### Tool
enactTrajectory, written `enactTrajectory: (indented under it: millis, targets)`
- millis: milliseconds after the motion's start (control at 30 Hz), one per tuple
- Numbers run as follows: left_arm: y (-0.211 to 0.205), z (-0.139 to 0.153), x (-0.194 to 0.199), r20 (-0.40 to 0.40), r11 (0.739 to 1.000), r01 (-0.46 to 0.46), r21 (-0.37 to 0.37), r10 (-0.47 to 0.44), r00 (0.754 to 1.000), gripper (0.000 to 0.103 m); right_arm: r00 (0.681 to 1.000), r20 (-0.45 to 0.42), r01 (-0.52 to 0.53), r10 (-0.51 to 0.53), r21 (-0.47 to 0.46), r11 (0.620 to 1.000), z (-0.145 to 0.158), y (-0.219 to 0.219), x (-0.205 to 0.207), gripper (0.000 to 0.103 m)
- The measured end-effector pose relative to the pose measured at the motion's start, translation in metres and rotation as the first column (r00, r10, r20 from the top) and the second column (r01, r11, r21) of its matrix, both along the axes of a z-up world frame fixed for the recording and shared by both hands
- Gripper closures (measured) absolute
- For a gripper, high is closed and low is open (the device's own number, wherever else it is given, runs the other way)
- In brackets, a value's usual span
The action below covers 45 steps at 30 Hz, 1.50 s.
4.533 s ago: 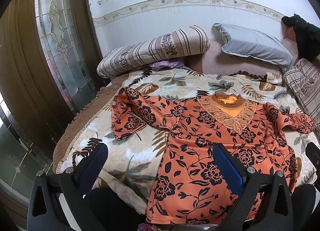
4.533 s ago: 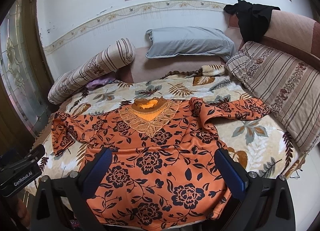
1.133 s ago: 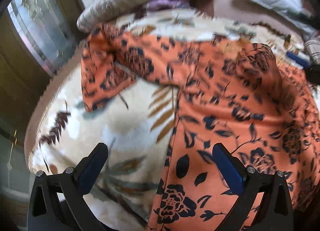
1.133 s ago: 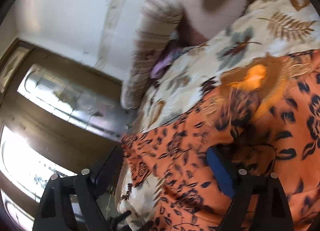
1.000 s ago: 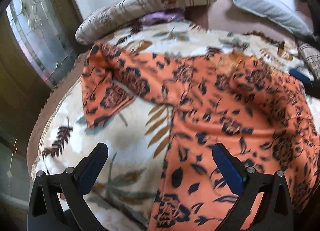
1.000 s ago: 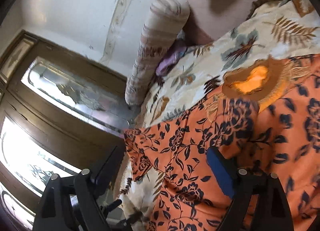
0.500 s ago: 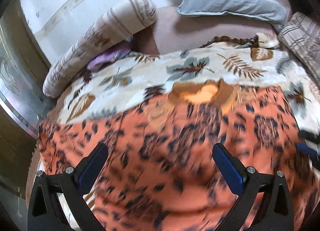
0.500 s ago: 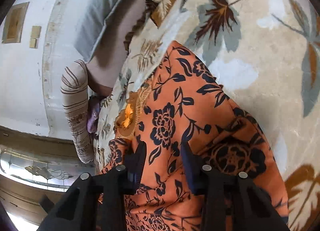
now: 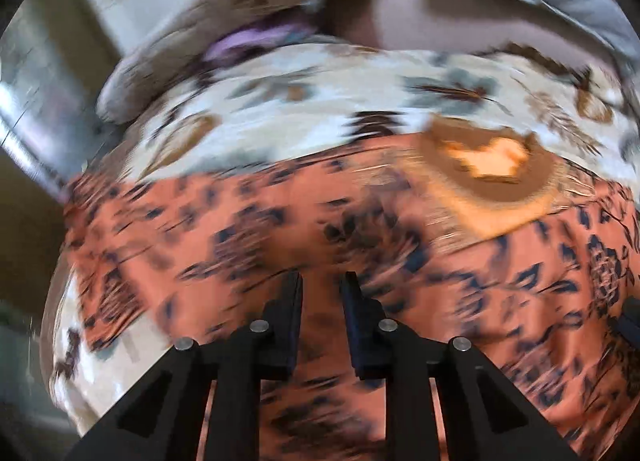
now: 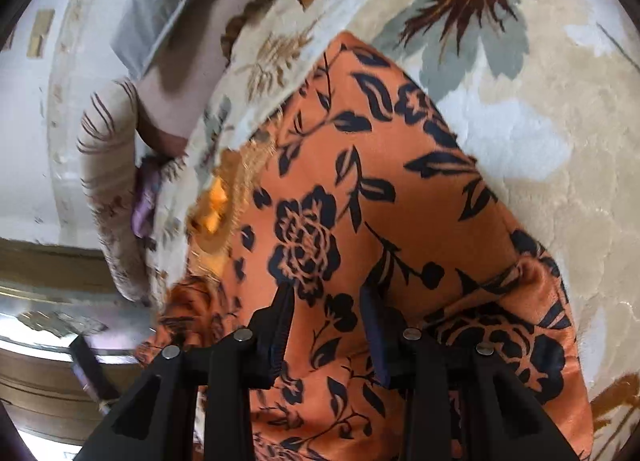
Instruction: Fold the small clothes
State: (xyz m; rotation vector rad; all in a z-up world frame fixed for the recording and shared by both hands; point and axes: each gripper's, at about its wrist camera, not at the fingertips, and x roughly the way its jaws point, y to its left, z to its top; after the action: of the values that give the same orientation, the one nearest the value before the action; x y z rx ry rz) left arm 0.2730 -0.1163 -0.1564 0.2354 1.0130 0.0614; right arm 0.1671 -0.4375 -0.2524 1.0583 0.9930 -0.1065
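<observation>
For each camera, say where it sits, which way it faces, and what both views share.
Left wrist: sits behind the left tongs, facing across the orange blouse toward the pillows; both fingers show, nearly closed.
Right wrist: sits behind the right tongs, rolled sideways, looking down at the blouse on the blanket; both fingers show.
Shared: blouse, its lace neckline, blanket, striped bolster.

**Both grippers nearly closed, fingers pointing forward**

The left gripper (image 9: pixel 320 281) holds its two black fingers (image 9: pixel 290 309) close together with a narrow gap between them, reaching away from its camera; the view is blurred. The right gripper (image 10: pixel 326 297) has its fingers (image 10: pixel 276 325) drawn in as well, a somewhat wider gap showing between them.
</observation>
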Motion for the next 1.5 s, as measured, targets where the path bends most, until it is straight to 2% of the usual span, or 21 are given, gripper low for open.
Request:
enactTrajectory:
  millis: [67,200,267,300,367,400,433,500,567,733,800,867,933,967,1000,1067,1167,1233,1300,1433,1500]
  targets:
    - [0.038,0.001,-0.016,-0.01,0.998,-0.041,-0.039,0.041,0.999,0.082,1.0,-0.003,-0.002,0.002,-0.012,1.0,0.0,0.003,0.0,0.067]
    - [0.105,-0.01,-0.037,-0.068,0.985,-0.17,-0.026,0.168,0.983,0.082,1.0,-0.01,0.01,-0.011,-0.025,1.0,0.0,0.006,-0.003,0.066]
    - [0.122,-0.011,-0.037,-0.093,0.974,-0.213,-0.073,0.206,0.974,0.082,1.0,-0.014,0.016,-0.016,-0.03,0.999,-0.001,0.009,-0.004,0.065]
    - [0.124,-0.009,-0.033,-0.102,0.968,-0.222,-0.114,0.211,0.972,0.078,1.0,-0.015,0.018,-0.018,-0.035,0.999,0.0,0.009,-0.005,0.065]
    - [0.114,0.001,-0.024,-0.085,0.963,-0.215,-0.165,0.204,0.975,0.053,1.0,-0.019,0.02,-0.021,-0.045,0.999,0.0,0.012,-0.005,0.065]
    - [0.103,0.009,-0.018,-0.056,0.962,-0.193,-0.194,0.185,0.981,0.027,1.0,-0.019,0.021,-0.022,-0.048,0.999,0.0,0.012,-0.006,0.065]
    - [0.09,0.017,-0.013,-0.023,0.964,-0.168,-0.208,0.167,0.986,0.011,1.0,-0.019,0.022,-0.023,-0.049,0.999,0.0,0.014,-0.005,0.065]
    - [0.06,0.034,0.002,0.046,0.972,-0.11,-0.209,0.122,0.991,0.009,1.0,-0.017,0.022,-0.023,-0.036,0.999,-0.002,0.013,-0.004,0.065]
    - [0.034,0.044,0.02,0.074,0.979,-0.057,-0.195,0.073,0.995,0.009,1.0,-0.015,0.025,-0.025,0.001,1.0,-0.005,0.008,-0.005,0.065]
    - [-0.019,0.033,0.074,-0.007,0.992,0.015,-0.125,-0.016,1.0,0.008,1.0,-0.022,0.015,-0.014,0.056,0.998,-0.011,-0.001,-0.002,0.065]
    - [-0.025,0.023,0.076,-0.04,0.996,0.038,-0.082,-0.041,0.998,0.009,1.0,-0.023,0.009,-0.007,0.056,0.998,-0.011,-0.001,0.0,0.065]
    - [-0.028,0.012,0.077,-0.072,0.997,0.065,-0.048,-0.068,0.995,0.019,1.0,-0.024,0.003,-0.002,0.052,0.999,-0.01,-0.001,0.001,0.065]
    - [-0.03,0.005,0.07,-0.102,0.992,0.116,-0.047,-0.121,0.987,0.079,1.0,-0.027,0.002,0.0,0.049,0.999,-0.01,-0.001,0.002,0.065]
    - [-0.026,0.003,0.064,-0.125,0.99,0.132,-0.05,-0.137,0.983,0.091,1.0,-0.027,0.002,0.0,0.045,0.999,-0.01,-0.001,0.002,0.065]
    - [-0.024,0.001,0.058,-0.136,0.988,0.145,-0.061,-0.152,0.979,0.096,1.0,-0.028,0.002,-0.001,0.039,0.999,-0.009,-0.001,0.003,0.065]
    - [-0.018,0.002,0.045,-0.126,0.98,0.188,-0.071,-0.195,0.973,0.097,1.0,-0.029,0.004,-0.003,0.028,1.0,-0.008,0.001,0.003,0.065]
    - [-0.003,0.004,0.021,-0.113,0.969,0.246,-0.028,-0.247,0.962,0.098,1.0,-0.024,0.005,-0.005,0.01,1.0,-0.007,0.005,0.003,0.065]
    - [0.013,-0.001,0.011,-0.136,0.969,0.246,0.012,-0.242,0.961,0.098,1.0,-0.02,0.009,-0.009,0.007,1.0,-0.006,0.006,0.003,0.065]
    - [0.035,-0.011,0.006,-0.178,0.977,0.209,0.041,-0.199,0.964,0.098,1.0,-0.02,0.013,-0.013,0.007,1.0,-0.006,0.006,0.003,0.065]
    - [0.077,-0.021,-0.007,-0.223,0.99,0.143,0.008,-0.138,0.965,0.098,1.0,-0.018,0.018,-0.018,-0.003,1.0,-0.006,0.008,0.002,0.065]
    - [0.089,-0.019,-0.014,-0.229,0.991,0.127,-0.045,-0.134,0.964,0.098,1.0,-0.015,0.015,-0.016,-0.005,1.0,-0.006,0.008,0.001,0.065]
